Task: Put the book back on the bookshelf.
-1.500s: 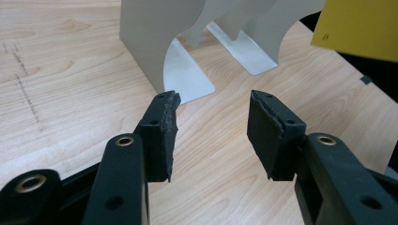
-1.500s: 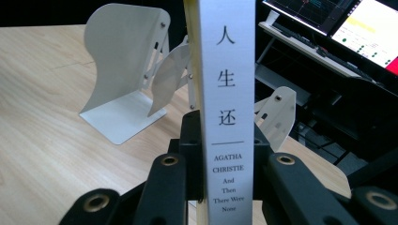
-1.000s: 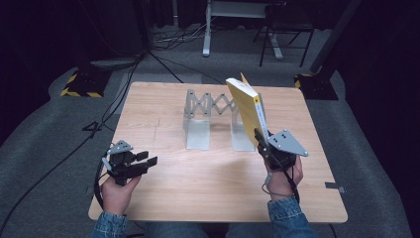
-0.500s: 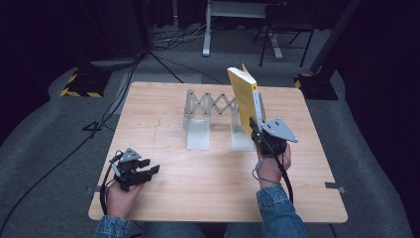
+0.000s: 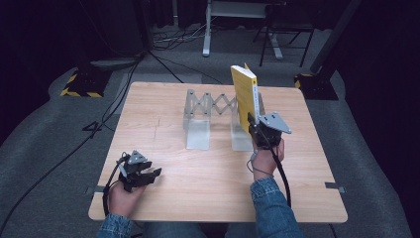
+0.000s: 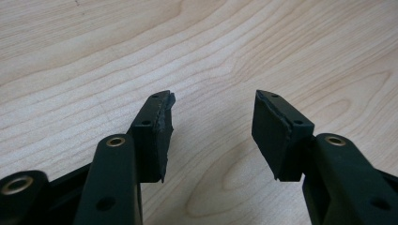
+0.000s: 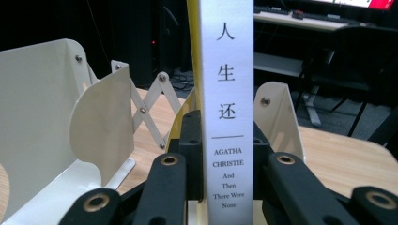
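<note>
Yellow book (image 5: 244, 96) upright, long axis vertical, white spine (image 7: 226, 103) facing near side, carried above right end plate of expanding rack (image 5: 210, 119) at table's (image 5: 297, 198) far middle. Clamped low on spine by right gripper (image 5: 253, 124), jaws shut on both covers; likely for lowering between plates. Left gripper (image 5: 148, 174) parked near left edge, jaws apart and just been opening, nothing between.

sleeves (image 5: 270, 198): blue denim; right gripper (image 5: 253, 124): black, grey plate, black cable
</note>
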Demonstrator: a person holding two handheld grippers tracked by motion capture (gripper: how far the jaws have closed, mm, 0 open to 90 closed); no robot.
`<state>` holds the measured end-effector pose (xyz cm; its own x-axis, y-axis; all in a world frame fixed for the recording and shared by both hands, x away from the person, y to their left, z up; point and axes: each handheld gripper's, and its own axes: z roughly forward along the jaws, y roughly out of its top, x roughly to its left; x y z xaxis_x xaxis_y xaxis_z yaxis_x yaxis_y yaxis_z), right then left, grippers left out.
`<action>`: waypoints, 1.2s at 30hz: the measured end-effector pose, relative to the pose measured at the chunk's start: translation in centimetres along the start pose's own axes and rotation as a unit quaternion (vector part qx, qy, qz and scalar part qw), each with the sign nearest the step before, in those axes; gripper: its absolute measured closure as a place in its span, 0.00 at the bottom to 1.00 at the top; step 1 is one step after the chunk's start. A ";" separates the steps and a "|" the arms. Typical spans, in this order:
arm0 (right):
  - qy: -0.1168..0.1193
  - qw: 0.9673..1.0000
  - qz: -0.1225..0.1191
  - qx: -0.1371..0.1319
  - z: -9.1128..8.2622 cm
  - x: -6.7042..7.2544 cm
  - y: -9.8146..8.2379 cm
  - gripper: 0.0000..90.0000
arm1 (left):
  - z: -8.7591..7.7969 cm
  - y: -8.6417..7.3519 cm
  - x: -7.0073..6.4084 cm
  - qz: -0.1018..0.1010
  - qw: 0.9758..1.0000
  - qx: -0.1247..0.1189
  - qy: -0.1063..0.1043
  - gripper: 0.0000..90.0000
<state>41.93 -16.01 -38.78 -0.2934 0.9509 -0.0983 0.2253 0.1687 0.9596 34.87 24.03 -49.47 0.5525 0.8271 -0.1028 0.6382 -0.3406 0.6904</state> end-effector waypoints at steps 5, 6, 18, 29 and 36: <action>-0.004 1.000 0.004 0.009 0.7 0.1 -0.6 0.84 | 0.3 0.0 0.1 -0.001 1.000 0.007 -0.002 0.53; -0.005 1.000 0.009 0.012 1.0 0.1 -0.9 0.84 | 0.3 0.0 0.1 0.000 1.000 0.008 -0.002 0.53; -0.010 1.000 0.007 0.022 1.8 0.6 -2.3 0.83 | 0.4 0.0 0.0 -0.003 1.000 0.003 -0.001 0.52; 0.005 0.996 0.020 0.087 3.3 0.9 -4.2 0.81 | 0.4 0.0 0.0 -0.002 1.000 0.002 -0.002 0.52; 0.009 0.996 0.023 0.085 3.3 1.1 -4.2 0.80 | 0.5 0.0 0.0 0.002 1.000 0.002 -0.001 0.52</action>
<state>43.73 -14.79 -43.84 -0.2959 0.9540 -0.0491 0.3916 0.1680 0.9046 35.17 23.84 -49.78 0.5567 0.8245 -0.1018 0.6382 -0.3460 0.6878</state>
